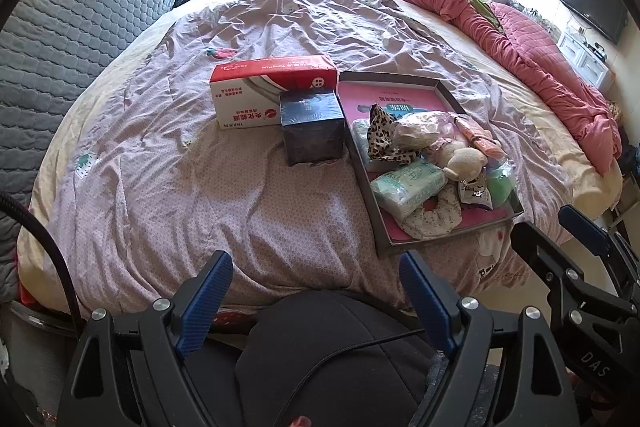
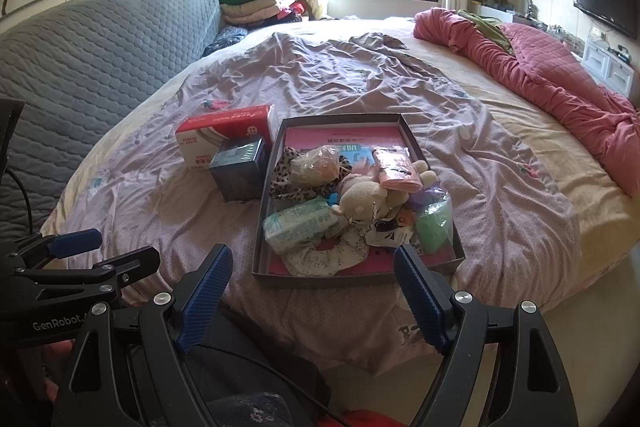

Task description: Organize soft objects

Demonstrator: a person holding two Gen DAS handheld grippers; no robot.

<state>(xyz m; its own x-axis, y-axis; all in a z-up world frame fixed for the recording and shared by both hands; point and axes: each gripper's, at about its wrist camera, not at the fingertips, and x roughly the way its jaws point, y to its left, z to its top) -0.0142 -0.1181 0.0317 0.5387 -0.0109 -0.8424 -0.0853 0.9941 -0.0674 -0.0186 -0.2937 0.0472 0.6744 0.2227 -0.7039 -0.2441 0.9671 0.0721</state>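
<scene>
The left gripper (image 1: 316,291) and right gripper (image 2: 314,281) both stand with jaws spread wide, holding nothing, at the near edge of the bed (image 1: 160,187).

The soft objects lie heaped in one shallow tray (image 2: 258,227) on the bedspread. The tray lies directly ahead of the right gripper and ahead-right of the left gripper; the right gripper is judged nearer. Its long axis runs away from the grippers.

Contents, counted where distinguishable:
- one tissue pack (image 2: 300,225)
- one plush toy (image 2: 362,203)
- one leopard scrunchie (image 2: 286,173)
- one floral scrunchie (image 2: 328,257)
- one pink pouch (image 2: 396,169)
- one green bag (image 2: 434,227)

Smaller items beneath cannot be counted.

Two boxes stand left of the tray: one red-white box (image 1: 272,89) and one dark box (image 1: 312,127).
</scene>
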